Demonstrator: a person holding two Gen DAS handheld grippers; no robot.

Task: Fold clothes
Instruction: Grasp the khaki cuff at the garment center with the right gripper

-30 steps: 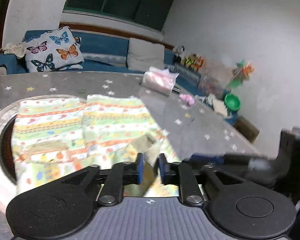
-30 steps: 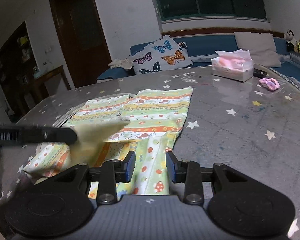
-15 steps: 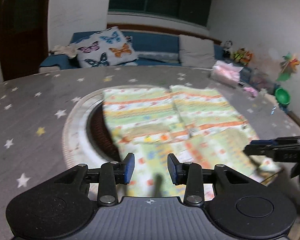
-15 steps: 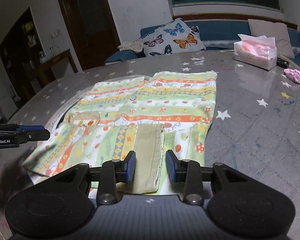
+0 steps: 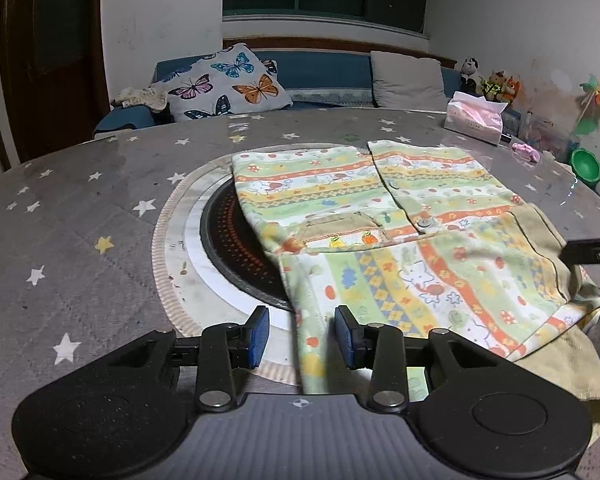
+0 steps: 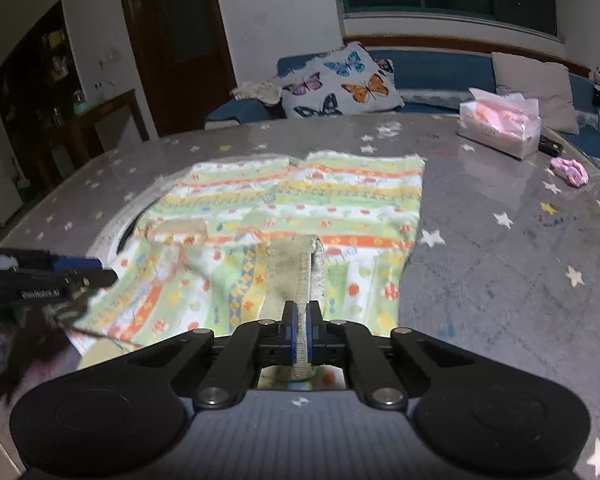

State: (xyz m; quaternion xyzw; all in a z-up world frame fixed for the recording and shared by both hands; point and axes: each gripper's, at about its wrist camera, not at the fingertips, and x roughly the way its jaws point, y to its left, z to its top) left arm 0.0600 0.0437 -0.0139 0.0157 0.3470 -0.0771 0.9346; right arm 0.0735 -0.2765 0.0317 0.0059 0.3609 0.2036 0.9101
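A child's garment (image 5: 380, 216) with green, yellow and orange cartoon stripes lies spread on the grey star-print table (image 5: 80, 208); it also shows in the right wrist view (image 6: 300, 208). Its near part is folded over the far part. My left gripper (image 5: 302, 334) is open, its jaws astride the garment's near left edge. My right gripper (image 6: 300, 334) is shut on the beige ribbed cuff (image 6: 294, 272) at the garment's near edge. The right gripper's tip (image 5: 592, 252) shows at the right of the left wrist view, and the left gripper (image 6: 48, 276) at the left of the right wrist view.
A round black hotplate (image 5: 236, 240) with a pale ring is set in the table, partly under the garment. A tissue pack (image 6: 500, 128) and a pink hair tie (image 6: 570, 170) lie at the far right. A sofa with a butterfly cushion (image 5: 228, 88) stands behind.
The right gripper has shut on the beige cuff that lay between its open jaws. The left gripper has moved in over the garment's near left edge, still open.
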